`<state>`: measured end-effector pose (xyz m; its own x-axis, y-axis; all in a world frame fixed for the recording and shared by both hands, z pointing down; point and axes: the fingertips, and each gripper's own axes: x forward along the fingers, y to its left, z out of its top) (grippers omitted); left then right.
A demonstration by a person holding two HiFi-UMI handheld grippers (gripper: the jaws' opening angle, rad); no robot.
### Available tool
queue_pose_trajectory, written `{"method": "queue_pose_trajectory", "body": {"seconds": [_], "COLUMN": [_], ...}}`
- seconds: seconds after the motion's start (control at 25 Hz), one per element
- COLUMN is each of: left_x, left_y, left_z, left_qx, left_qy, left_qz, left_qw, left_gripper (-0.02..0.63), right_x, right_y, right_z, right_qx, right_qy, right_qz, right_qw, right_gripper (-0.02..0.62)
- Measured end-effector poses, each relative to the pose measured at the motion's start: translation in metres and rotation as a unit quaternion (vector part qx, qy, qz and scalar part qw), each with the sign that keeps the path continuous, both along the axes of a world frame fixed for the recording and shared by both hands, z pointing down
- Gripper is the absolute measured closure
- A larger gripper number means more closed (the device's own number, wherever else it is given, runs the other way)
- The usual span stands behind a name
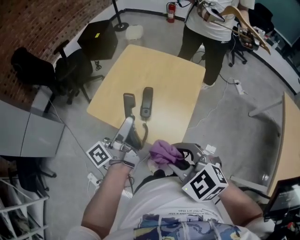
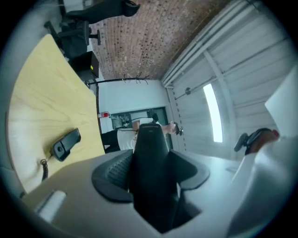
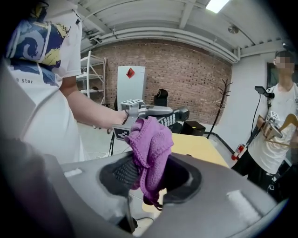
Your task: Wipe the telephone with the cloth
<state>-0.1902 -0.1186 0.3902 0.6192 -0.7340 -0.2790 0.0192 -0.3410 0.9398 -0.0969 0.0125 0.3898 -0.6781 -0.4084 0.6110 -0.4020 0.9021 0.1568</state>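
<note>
My left gripper (image 1: pixel 126 130) is shut on a black telephone handset (image 1: pixel 129 103), which sticks up over the near edge of the wooden table (image 1: pixel 164 79). In the left gripper view the handset (image 2: pixel 151 148) stands between the jaws of the left gripper (image 2: pixel 151 160). A second black phone piece (image 1: pixel 146 102) lies flat on the table with a cord at its near end, and it is also in the left gripper view (image 2: pixel 65 143). My right gripper (image 1: pixel 177 158) is shut on a purple cloth (image 1: pixel 164 151), just right of the handset. In the right gripper view the cloth (image 3: pixel 151 144) bunches out of the right gripper (image 3: pixel 151 175), with the handset (image 3: pixel 170 118) behind it.
A person (image 1: pixel 211 28) stands at the table's far right corner, holding wooden objects. Black office chairs (image 1: pixel 70 70) and a black box (image 1: pixel 98 40) stand to the left. A fire extinguisher (image 1: pixel 171 11) is at the back, another table (image 1: pixel 288 140) at the right.
</note>
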Motion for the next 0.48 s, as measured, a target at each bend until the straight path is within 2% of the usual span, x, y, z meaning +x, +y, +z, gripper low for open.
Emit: {"method": "queue_pose_trajectory", "body": {"seconds": [0.12, 0.24, 0.36, 0.48], "left_x": [0.007, 0.01, 0.011, 0.019], "left_y": [-0.016, -0.028, -0.044, -0.058], "left_z": [0.019, 0.049, 0.071, 0.088], "left_qx": [-0.012, -0.051, -0.045, -0.053], "left_qy": [-0.088, -0.155, -0.253, -0.326], "left_qz": [-0.011, -0.025, -0.037, -0.04], "left_qw": [0.996, 0.9862, 0.9658, 0.9429], "left_gripper": [0.348, 0.348, 0.348, 0.348], "right_x": [0.02, 0.037, 0.057, 0.079], "right_y": [-0.012, -0.022, -0.033, -0.047], "right_z": [0.002, 0.013, 0.014, 0.012], "right_qx": [0.0, 0.001, -0.005, -0.01], "right_qy": [-0.008, -0.015, -0.02, -0.025], "right_qz": [0.024, 0.047, 0.057, 0.064], "right_qw": [1.0, 0.999, 0.998, 0.998], "right_gripper": [0.463, 0.463, 0.463, 0.463]}}
